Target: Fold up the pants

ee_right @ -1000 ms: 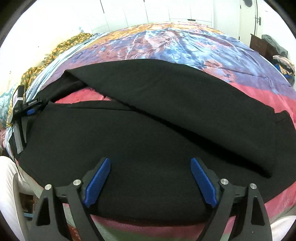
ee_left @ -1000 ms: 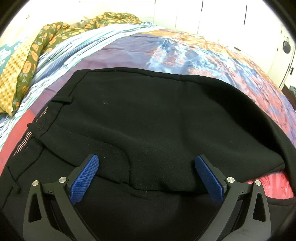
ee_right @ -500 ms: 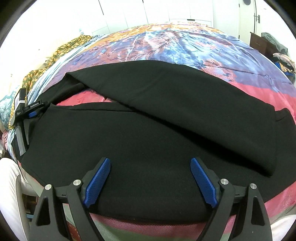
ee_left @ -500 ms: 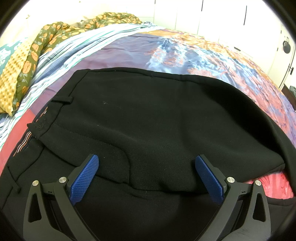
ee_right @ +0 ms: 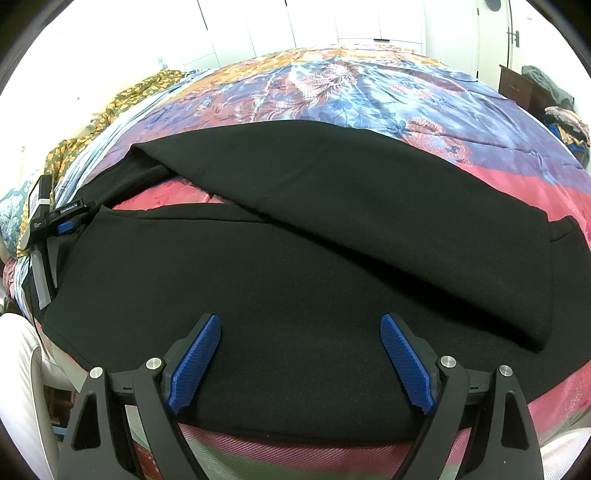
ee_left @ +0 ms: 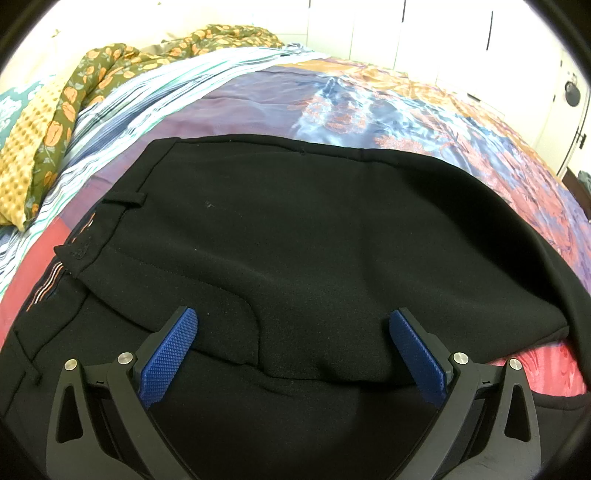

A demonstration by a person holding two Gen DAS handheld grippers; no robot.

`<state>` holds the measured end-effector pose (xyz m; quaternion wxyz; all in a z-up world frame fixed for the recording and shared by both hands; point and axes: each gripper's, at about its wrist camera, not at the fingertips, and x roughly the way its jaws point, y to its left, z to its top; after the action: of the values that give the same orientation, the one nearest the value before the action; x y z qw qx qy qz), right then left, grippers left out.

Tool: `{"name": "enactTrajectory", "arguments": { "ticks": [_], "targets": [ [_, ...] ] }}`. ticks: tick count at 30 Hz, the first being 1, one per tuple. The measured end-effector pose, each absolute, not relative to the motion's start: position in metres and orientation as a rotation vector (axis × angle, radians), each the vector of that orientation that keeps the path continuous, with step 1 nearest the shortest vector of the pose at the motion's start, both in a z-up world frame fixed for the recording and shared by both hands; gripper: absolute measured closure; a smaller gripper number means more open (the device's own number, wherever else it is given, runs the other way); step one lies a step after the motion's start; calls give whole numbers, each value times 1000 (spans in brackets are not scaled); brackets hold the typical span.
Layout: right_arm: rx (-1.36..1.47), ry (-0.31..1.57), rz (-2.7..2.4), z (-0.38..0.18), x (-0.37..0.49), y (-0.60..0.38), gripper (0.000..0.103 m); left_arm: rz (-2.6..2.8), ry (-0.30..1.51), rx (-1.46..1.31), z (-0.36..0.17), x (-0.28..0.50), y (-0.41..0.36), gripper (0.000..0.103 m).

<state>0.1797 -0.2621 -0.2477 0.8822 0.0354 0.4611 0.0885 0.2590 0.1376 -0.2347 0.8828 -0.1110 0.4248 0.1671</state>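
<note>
Black pants lie spread on the colourful bedspread. In the left wrist view the waist end is folded over on itself, with a belt loop at the left. My left gripper is open and empty just above the folded edge near the waistband. In the right wrist view the two legs lie crossed, the far leg over the near one. My right gripper is open and empty above the near leg by the bed's front edge. The left gripper also shows at the left there.
A floral green and orange blanket and striped sheet are bunched at the bed's far left. White wardrobe doors stand behind the bed. A dark side table with clothes stands at the right. The bed's front edge is just below the right gripper.
The right wrist view has shifted slightly, with the pants legs a little lower in frame. The left gripper and the waist end have not moved. Both grippers stay open.
</note>
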Motion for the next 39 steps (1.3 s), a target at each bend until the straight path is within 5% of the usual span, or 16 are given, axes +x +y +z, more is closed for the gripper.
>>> {"name": "enactTrajectory", "arguments": {
  "ticks": [17,33,39],
  "targets": [
    [102,945,181,-242,177,-265,14,348,884,-231,-235,259,138,0],
    [573,879,171,-230,157,-318,14,348,884,-231,-235,259,138,0],
    [857,801,3,-240,168,-375,23,353,886,-224,-235,258,137,0]
  ]
}}
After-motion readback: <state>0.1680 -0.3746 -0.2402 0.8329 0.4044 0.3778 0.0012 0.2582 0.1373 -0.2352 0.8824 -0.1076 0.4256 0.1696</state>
